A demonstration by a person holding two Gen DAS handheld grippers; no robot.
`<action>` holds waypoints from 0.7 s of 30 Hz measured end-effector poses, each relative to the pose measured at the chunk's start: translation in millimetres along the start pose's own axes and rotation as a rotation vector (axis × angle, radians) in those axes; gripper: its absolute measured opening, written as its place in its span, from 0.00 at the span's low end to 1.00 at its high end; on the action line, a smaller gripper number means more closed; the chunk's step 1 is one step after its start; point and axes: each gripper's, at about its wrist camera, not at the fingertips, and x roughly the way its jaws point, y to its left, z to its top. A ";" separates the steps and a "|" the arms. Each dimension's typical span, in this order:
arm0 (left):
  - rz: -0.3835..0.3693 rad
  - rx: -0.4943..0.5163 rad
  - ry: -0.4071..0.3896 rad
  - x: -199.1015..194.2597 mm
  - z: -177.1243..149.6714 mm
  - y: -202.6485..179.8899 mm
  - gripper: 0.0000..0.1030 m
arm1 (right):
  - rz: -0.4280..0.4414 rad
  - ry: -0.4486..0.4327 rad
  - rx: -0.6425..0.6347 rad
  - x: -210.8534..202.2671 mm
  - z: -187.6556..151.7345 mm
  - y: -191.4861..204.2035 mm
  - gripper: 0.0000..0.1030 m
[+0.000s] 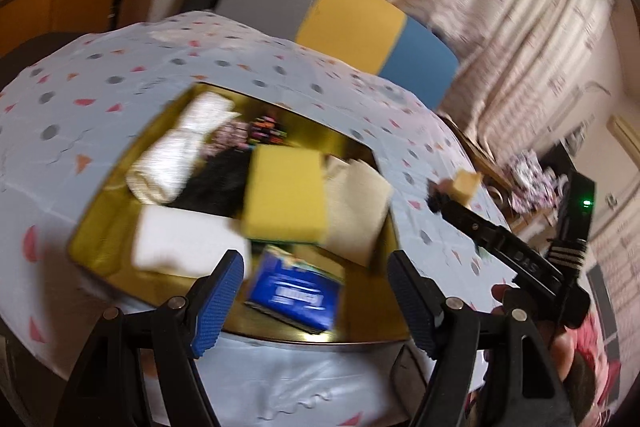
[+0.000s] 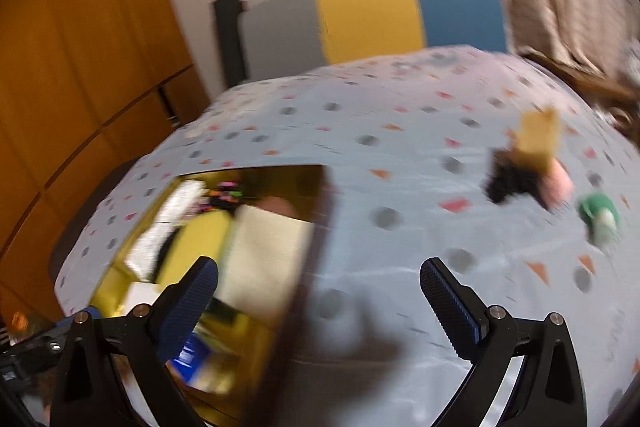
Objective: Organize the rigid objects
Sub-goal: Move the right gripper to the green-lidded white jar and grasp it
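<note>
I have both grippers angled down over the table (image 1: 120, 75), its pale blue cloth dotted with grey spots and red triangles. My left gripper (image 1: 316, 301) hangs over the near edge of the gold tray (image 1: 100, 255), fingers spread wide with nothing between them — below the gap lies one blue box (image 1: 294, 297) against the tray's near rim. My right gripper (image 2: 320, 301) sits over the tray's right rim and the bare cloth beside it, its fingers also wide apart and pinching nothing; in the left view I see its black body (image 1: 516, 255) crossing the table's right side, a hand (image 1: 560, 343) behind it. Counting inside the tray: one yellow sponge-like block (image 1: 286, 195) near the middle, one beige block (image 1: 358, 209) touching its right side, one white block (image 1: 188, 241) at the near left, two white rolled cloths (image 1: 180, 151) along the left rim, one dark object between them and the yellow block, too blurred to name, and a clump of coloured bits at the far rim that I cannot count. Outside the tray, towards the table's right edge, I count three loose things close together: one tan block (image 2: 538, 139) with a black-and-pink piece (image 2: 520, 183) touching it, and one green-and-white object (image 2: 600, 217) just beside them. Behind the far edge stands one chair back (image 2: 368, 15) striped grey, yellow and blue.
</note>
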 end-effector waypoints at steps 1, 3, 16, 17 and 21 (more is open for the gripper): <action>-0.007 0.021 0.012 3.7 -0.5 -7.9 0.73 | -0.022 0.005 0.022 -1.9 -3.6 -15.1 0.99; -0.024 0.065 0.036 11.0 -2.0 -25.0 0.73 | -0.070 0.015 0.059 -5.3 -11.7 -44.2 0.99; -0.098 0.242 0.163 61.0 -9.0 -115.4 0.73 | -0.380 -0.017 0.375 -27.0 -23.4 -237.5 0.94; -0.099 0.245 0.167 64.1 -8.7 -119.7 0.73 | -0.396 -0.027 0.394 -27.3 -18.5 -249.1 0.94; -0.093 0.247 0.184 73.8 -7.3 -129.8 0.73 | -0.455 -0.034 0.403 -12.3 3.4 -288.3 0.94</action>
